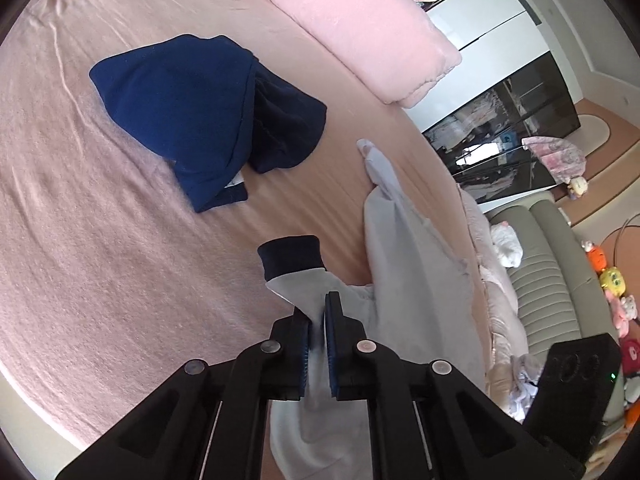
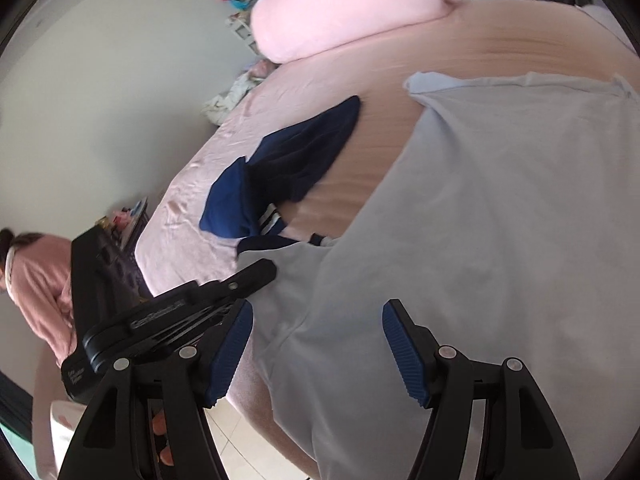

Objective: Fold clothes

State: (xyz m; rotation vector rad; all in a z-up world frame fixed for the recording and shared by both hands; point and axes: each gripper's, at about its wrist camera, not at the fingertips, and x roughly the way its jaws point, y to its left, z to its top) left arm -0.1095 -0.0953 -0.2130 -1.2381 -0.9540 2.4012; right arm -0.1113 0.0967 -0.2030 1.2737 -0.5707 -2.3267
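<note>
A light grey top (image 1: 404, 280) with a navy cuff (image 1: 290, 256) lies on the pink bed sheet (image 1: 100, 240). My left gripper (image 1: 318, 312) is shut on the grey sleeve just behind that cuff, the cloth pinched between the blue pads. In the right wrist view the same grey top (image 2: 480, 240) spreads wide over the bed. Above its near part hovers my right gripper (image 2: 316, 312), open, with nothing pressed between its fingers. The left gripper's black body (image 2: 180, 316) reaches in from the left onto the sleeve. A folded navy garment (image 1: 192, 108) rests further up the bed.
A pink pillow (image 1: 360, 28) lies at the head of the bed. Beside the bed stand a dark glass cabinet (image 1: 512, 128) and a grey sofa (image 1: 552, 288) with soft toys (image 1: 608, 280). A person in a pink top (image 2: 36, 292) is at the bed's near corner, tiled floor (image 2: 240, 440) below.
</note>
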